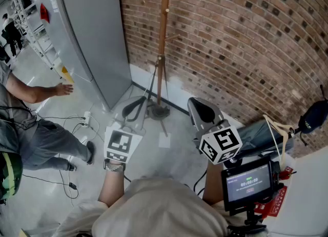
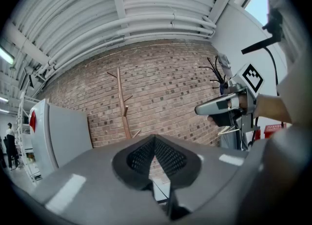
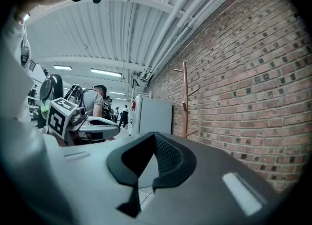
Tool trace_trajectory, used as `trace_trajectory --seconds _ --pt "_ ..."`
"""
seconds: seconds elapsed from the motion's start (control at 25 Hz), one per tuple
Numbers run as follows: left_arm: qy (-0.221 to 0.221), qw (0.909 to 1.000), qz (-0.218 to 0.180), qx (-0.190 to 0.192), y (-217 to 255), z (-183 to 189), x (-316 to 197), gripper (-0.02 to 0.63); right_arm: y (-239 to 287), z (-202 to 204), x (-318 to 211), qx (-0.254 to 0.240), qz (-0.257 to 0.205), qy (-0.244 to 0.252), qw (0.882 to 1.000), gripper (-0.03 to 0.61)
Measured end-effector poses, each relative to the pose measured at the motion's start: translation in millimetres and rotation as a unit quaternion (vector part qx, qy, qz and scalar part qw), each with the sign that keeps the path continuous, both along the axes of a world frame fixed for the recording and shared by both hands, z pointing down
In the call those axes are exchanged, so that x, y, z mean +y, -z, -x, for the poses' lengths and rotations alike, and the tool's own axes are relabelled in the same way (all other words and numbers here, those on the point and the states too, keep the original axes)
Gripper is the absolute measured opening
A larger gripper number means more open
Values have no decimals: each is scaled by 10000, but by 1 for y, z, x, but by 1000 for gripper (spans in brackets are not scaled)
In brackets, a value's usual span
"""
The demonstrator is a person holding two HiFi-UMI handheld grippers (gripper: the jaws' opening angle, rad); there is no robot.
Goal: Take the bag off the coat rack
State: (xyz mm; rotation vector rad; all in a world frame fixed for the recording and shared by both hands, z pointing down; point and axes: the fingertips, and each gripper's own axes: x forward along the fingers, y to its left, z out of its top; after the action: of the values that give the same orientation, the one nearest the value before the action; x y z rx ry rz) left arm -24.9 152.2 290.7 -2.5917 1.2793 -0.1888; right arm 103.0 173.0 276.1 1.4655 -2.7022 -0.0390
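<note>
- The left claw (image 1: 134, 109) is fully closed with nothing in it. In the left gripper view its jaws (image 2: 155, 146) meet edge to edge in front of the brick wall (image 2: 170, 87).
- The right claw (image 1: 204, 112) is closed and empty too. Its pads (image 3: 168, 158) are pressed together in the right gripper view.
- Both claws are held side by side above the floor (image 1: 169, 154), aimed toward the coat rack (image 1: 163, 41).
- The wooden coat rack stands upright on its round base, just beside the brick wall. Its pegs show in both gripper views (image 2: 122, 103) (image 3: 185, 97).
- The bag (image 1: 259, 136), grey-blue with pale straps, lies low at the person's right. It is well apart from the rack and just beyond the right claw.
- A grey cabinet (image 1: 95, 36) stands left of the rack, and another person's hand (image 1: 64, 89) rests against it.
- A small screen (image 1: 249, 183) sits on a mount near the right forearm.
</note>
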Motion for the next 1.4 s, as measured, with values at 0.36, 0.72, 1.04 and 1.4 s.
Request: trace_trajectory --seconds 0.36,0.72,1.04,1.4 --pt "-109 9998 143 -69 -8 8 -3 0 6 11 -4 -918 74 159 9956 2" --pt "-288 9991 304 -39 -21 33 -6 -1 -4 39 3 -708 168 95 9973 2" --pt "-463 9984 328 61 -27 55 -1 -2 -2 61 16 -697 124 -110 9974 2" --pt "-386 9983 421 88 -38 78 -18 -1 -8 79 -4 -677 188 -199 9973 3"
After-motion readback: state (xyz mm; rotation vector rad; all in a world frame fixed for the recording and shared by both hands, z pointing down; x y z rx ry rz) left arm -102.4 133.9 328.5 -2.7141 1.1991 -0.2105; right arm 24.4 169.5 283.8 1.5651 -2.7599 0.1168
